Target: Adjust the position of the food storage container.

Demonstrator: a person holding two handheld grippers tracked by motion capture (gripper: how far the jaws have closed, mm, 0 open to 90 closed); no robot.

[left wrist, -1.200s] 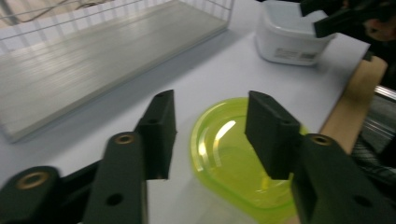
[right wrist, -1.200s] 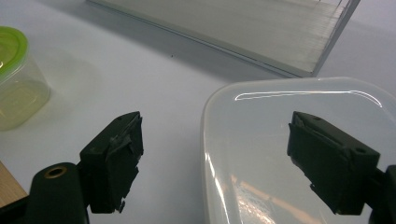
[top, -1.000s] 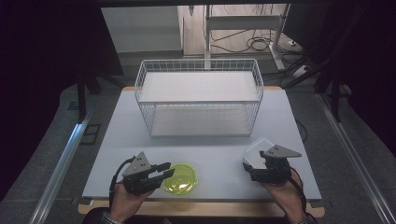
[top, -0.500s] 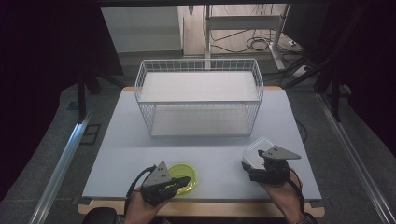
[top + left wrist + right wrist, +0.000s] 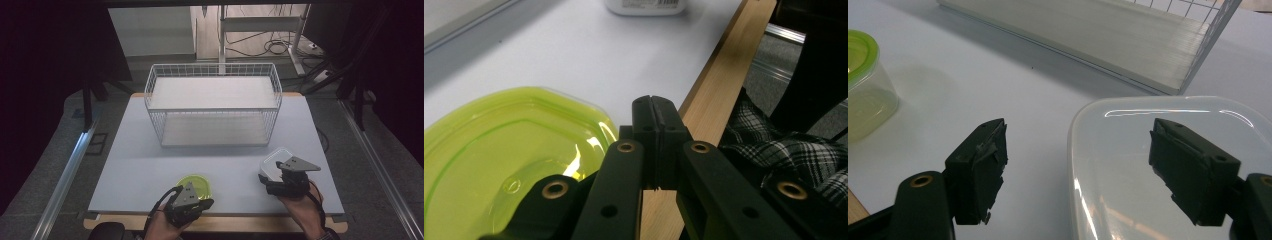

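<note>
Nearest the person, the left gripper sat at the table's front edge with its fingers pressed together on nothing, just beside the green-lidded container. From the left gripper view that green lid was seated on its tub, the closed fingers resting past its rim over the wooden edge. To the right, the right gripper hovered at the clear-lidded container; in the right gripper view its fingers stood apart, one out over the table and the other above the clear lid, not yet pressing on it. What lay inside either container could not be told; the green one looked empty through its wall. Farther back stood the white wire basket, holding nothing but its bare shelf boards. By the look of things, the work was at its start: both containers were on the table, neither gripped, and if they belonged in the basket, grasping, lifting and placing all remained.
</note>
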